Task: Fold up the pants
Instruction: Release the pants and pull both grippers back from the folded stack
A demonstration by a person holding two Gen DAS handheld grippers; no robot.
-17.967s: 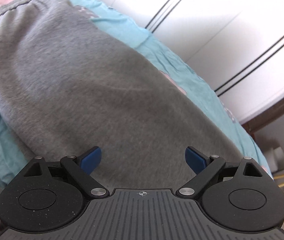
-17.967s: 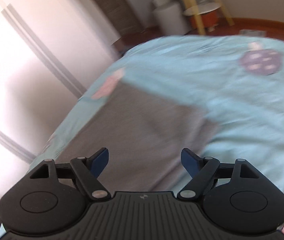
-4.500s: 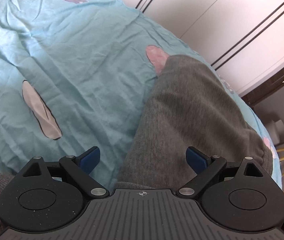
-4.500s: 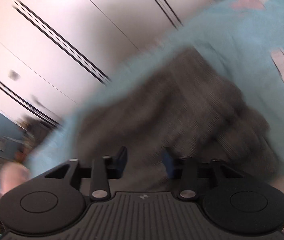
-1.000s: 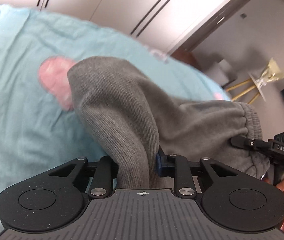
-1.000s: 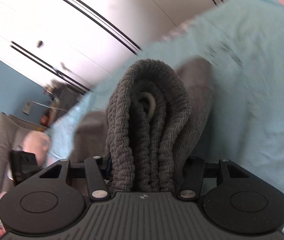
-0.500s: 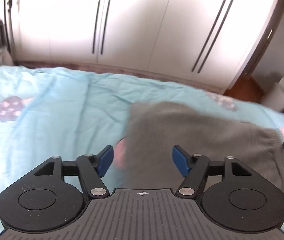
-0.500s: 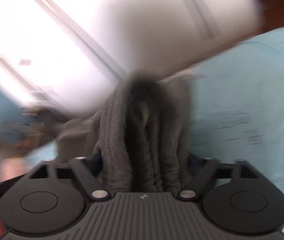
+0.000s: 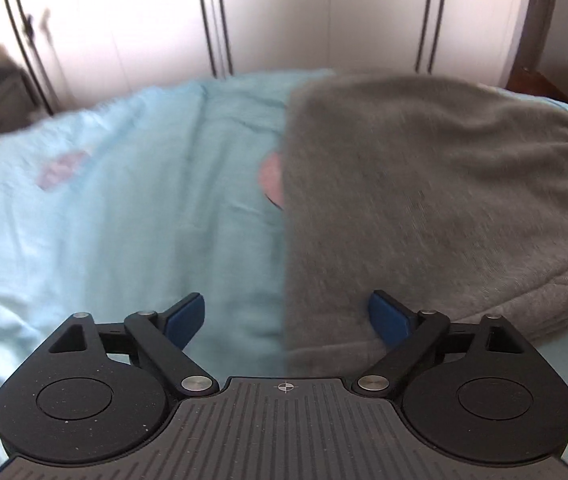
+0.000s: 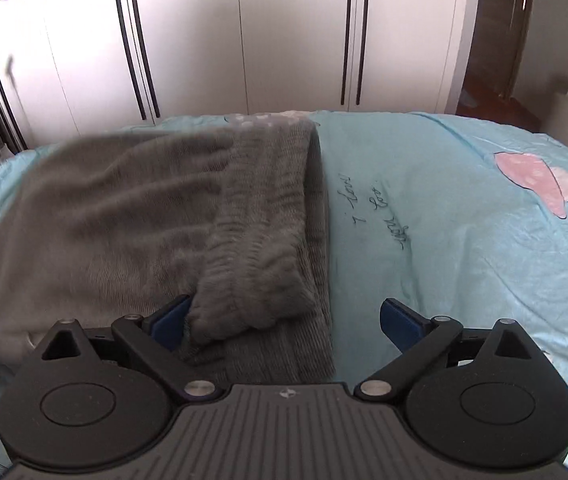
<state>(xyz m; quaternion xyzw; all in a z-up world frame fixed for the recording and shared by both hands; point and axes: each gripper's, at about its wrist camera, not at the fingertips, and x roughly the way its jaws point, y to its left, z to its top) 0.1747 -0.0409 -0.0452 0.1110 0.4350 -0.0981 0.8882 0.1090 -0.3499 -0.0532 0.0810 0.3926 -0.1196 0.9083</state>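
The grey sweatpants lie folded in a flat stack on the light blue bedsheet. In the left wrist view their left folded edge runs down the middle and the elastic band sits at far right. My left gripper is open and empty, just above the near edge of the stack. In the right wrist view the pants fill the left half, with the ribbed cuffs on top. My right gripper is open and empty over the stack's right edge.
White wardrobe doors with dark vertical lines stand behind the bed. The sheet carries pink patches and handwriting print to the right of the pants. A dark doorway and floor lie at far right.
Both grippers have let go of the pants and opened wide. The folded pants now lie flat on the bed, and both grippers have drawn back from them.
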